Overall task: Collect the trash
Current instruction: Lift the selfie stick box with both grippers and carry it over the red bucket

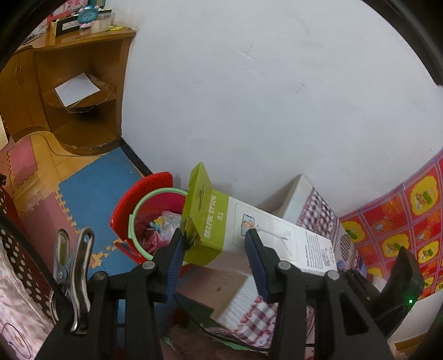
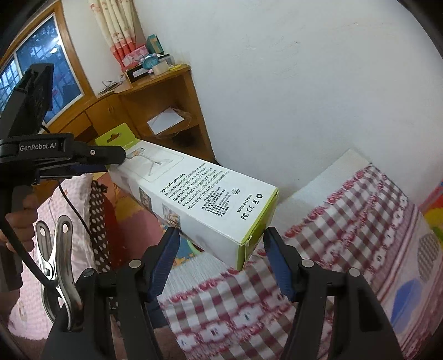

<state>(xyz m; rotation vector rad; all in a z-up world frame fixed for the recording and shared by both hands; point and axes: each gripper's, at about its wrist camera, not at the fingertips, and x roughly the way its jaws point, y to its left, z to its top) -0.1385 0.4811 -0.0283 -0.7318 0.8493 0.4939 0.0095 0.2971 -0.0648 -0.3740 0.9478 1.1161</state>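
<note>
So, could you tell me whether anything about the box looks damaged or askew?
The selfie stick box hangs tilted between both grippers, its green end over the red bin. Its near bottom corner looks slightly split, the flap edge lifting. Nothing is spilled.

The box (image 1: 257,241) hid the bin's (image 1: 144,218) right rim; the bin's contents were too jumbled to tell.

A wooden shelf unit (image 1: 83,91) stands far left against the white wall (image 1: 263,97), a white paper (image 1: 77,89) on its middle shelf and a blue alarm clock (image 1: 86,15) on top. Checked cloth (image 2: 318,249) covers the near right. Blue floor mat (image 1: 91,182) lies left.
</note>
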